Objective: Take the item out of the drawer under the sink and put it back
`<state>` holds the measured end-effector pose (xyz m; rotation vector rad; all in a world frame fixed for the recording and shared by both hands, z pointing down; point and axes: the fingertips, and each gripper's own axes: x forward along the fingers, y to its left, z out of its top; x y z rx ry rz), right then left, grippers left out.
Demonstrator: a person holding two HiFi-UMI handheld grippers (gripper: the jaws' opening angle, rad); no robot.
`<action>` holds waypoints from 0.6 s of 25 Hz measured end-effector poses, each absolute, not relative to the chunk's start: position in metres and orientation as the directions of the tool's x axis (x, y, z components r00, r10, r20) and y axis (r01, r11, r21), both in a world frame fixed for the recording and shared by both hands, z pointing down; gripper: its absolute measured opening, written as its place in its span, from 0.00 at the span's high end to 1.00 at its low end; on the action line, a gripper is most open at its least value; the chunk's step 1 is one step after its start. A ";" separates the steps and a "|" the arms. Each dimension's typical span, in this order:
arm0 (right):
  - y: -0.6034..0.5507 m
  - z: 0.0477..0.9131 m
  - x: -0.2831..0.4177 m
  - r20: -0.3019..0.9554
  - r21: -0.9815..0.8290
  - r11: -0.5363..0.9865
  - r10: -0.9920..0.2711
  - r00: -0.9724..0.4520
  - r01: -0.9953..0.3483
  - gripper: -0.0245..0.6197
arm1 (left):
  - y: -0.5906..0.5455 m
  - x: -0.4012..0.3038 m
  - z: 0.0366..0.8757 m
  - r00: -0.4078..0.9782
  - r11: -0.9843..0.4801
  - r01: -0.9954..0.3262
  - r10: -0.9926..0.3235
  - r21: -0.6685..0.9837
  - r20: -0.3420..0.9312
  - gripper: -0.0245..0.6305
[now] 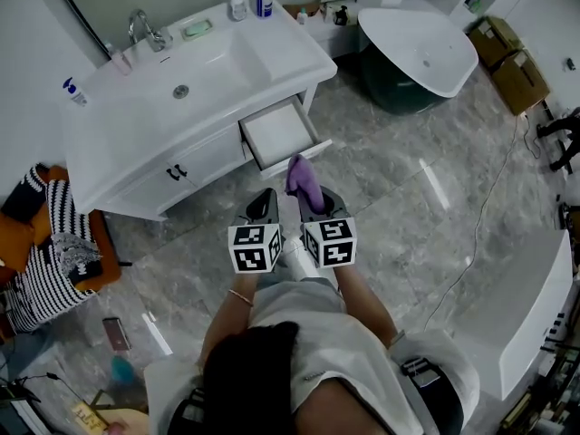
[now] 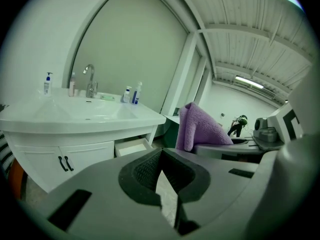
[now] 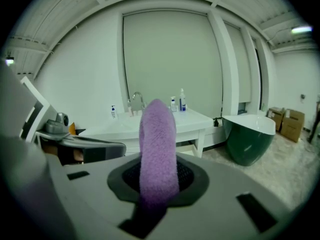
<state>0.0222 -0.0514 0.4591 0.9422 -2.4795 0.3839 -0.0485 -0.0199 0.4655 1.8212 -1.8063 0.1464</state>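
Only in the head view was the open white drawer (image 1: 292,158) under the white basin cabinet (image 1: 109,166) seen from above, with the fluffy purple cloth (image 1: 304,180) just before its front. In the right gripper view that cloth was seen pinched upright in the right gripper (image 3: 159,186), the drawer largely hidden behind it. The left gripper (image 2: 161,155) was closed at the tips, on nothing. A dark green, white-rimmed tub (image 1: 397,91) stood beside the cabinet.

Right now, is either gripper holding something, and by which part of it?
The right gripper clamps the purple cloth by one end; the rest sticks out forward. The left gripper holds nothing.
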 end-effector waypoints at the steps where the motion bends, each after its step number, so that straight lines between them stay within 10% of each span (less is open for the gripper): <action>1: -0.054 0.460 0.018 0.510 -0.093 0.723 -0.556 -0.656 -0.685 0.85 | -0.023 -0.053 0.465 0.090 0.063 -0.948 -0.886 0.311 0.454 0.96; 15: -0.096 0.462 -0.023 0.532 -0.081 0.687 -0.583 -0.614 -0.723 0.85 | -0.074 -0.093 0.462 0.150 -0.001 -0.947 -0.886 0.321 0.440 0.96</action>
